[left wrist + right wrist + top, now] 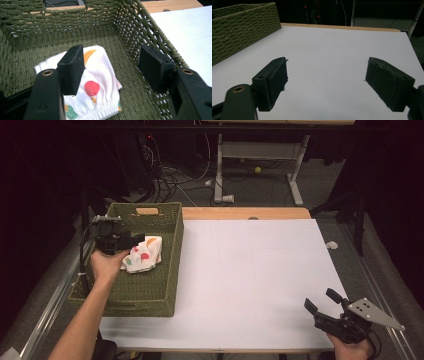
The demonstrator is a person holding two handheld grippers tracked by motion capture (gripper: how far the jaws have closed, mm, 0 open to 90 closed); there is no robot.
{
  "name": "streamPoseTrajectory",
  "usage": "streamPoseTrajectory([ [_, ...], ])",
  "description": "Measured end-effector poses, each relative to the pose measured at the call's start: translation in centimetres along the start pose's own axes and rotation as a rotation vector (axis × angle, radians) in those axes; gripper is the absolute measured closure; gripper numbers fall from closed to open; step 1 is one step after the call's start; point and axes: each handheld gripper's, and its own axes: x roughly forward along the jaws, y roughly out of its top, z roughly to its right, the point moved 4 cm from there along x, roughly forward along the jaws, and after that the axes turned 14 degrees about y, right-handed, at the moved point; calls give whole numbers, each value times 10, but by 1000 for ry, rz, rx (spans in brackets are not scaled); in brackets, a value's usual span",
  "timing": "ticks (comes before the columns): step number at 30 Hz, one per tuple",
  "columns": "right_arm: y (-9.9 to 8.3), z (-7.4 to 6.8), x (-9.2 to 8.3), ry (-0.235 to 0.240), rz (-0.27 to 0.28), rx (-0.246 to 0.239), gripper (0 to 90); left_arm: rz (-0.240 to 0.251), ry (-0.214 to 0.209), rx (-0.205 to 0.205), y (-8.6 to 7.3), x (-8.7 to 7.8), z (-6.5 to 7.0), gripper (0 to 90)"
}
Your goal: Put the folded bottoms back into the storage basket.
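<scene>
A folded white cloth (144,253) (96,82) printed with fruit shapes lies on the floor of a green woven basket (172,265) (130,25) at the table's left side. My left gripper (131,241) (112,66) hovers inside the basket just above the cloth, jaws open, nothing between the pads. My right gripper (321,301) (327,82) rests low at the table's front right corner, jaws wide open over bare white tabletop and empty.
A white sheet (250,280) covers the table, with a wooden strip (245,213) at the far edge. Beyond the table are a desk frame (260,155), cables on the floor and a small yellow ball (258,169).
</scene>
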Motion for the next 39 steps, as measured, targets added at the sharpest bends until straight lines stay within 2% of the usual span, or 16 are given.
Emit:
streamPoseTrajectory([
  [3,0,0,0,-1,-2,0,185,10,-23,11,-1,-3,1,366],
  [5,0,0,0,-1,-3,0,185,10,-19,17,-1,-5,1,368],
  [12,0,0,0,-2,-2,-1,185,26,-46,6,-2,-12,2,368],
  [29,0,1,-1,0,0,2,185,63,-48,20,-8,-23,6,367],
  [39,-1,1,-1,0,1,9,185,87,-56,49,-10,-31,11,363],
])
